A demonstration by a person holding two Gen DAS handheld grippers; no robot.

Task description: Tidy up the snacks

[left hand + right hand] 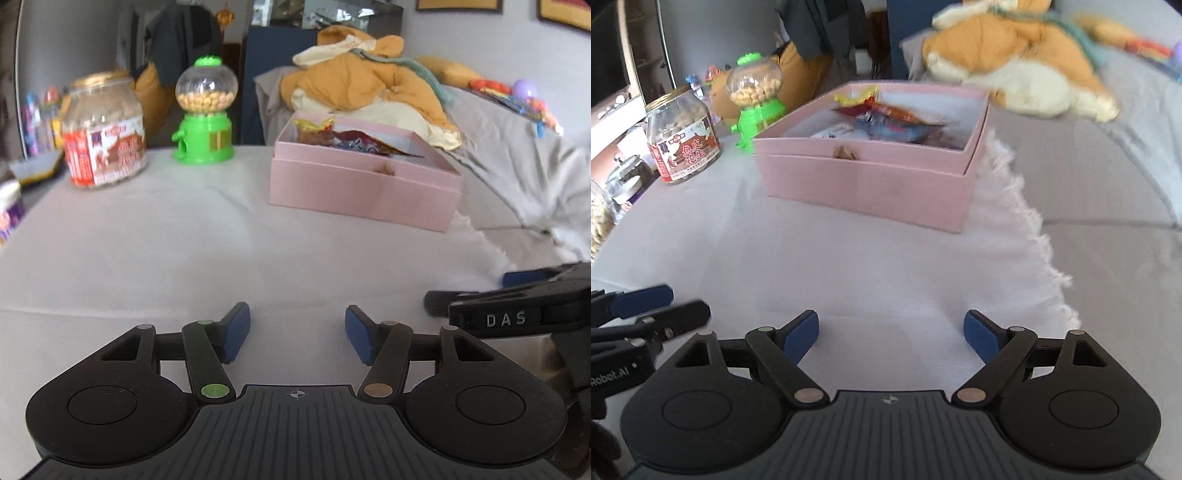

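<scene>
A pink open box (364,184) stands on the white cloth and holds several snack packets (343,140). It also shows in the right wrist view (864,184), with the packets (886,118) inside. My left gripper (297,334) is open and empty, low over the cloth, well short of the box. My right gripper (890,338) is open and empty, also short of the box. The right gripper shows at the right edge of the left wrist view (517,295), and the left gripper at the left edge of the right wrist view (650,310).
A peanut jar with a red label (103,133) and a green candy dispenser (205,110) stand at the back left; both show in the right wrist view, jar (683,136) and dispenser (755,99). An orange plush toy (369,81) lies behind the box. A grey sofa (1108,184) is on the right.
</scene>
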